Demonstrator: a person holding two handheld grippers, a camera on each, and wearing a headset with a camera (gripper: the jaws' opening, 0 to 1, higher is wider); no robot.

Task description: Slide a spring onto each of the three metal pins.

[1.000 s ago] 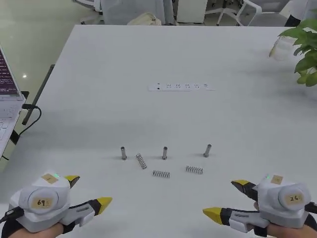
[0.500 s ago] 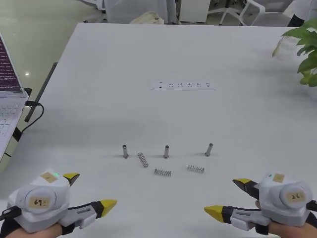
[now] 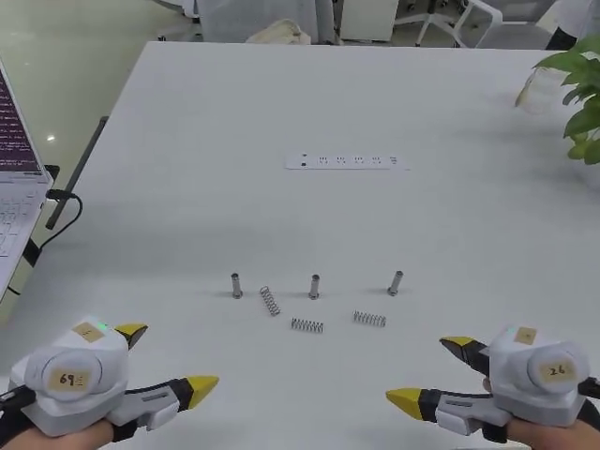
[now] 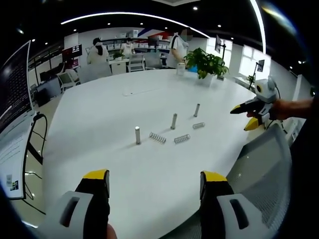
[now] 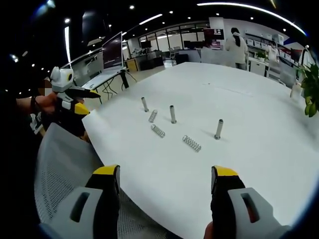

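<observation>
Metal pins (image 3: 314,287) and loose springs (image 3: 306,325) ahead, between left claw (image 3: 167,358) and right claw (image 3: 429,373), each claw's jaws apart.

The left pin (image 3: 236,286), middle pin (image 3: 314,287) and right pin (image 3: 396,282) stand upright in a row, all bare. The left spring (image 3: 270,301) lies slanted between the first two. The middle spring (image 3: 307,325) and right spring (image 3: 369,319) lie crosswise just in front.
</observation>
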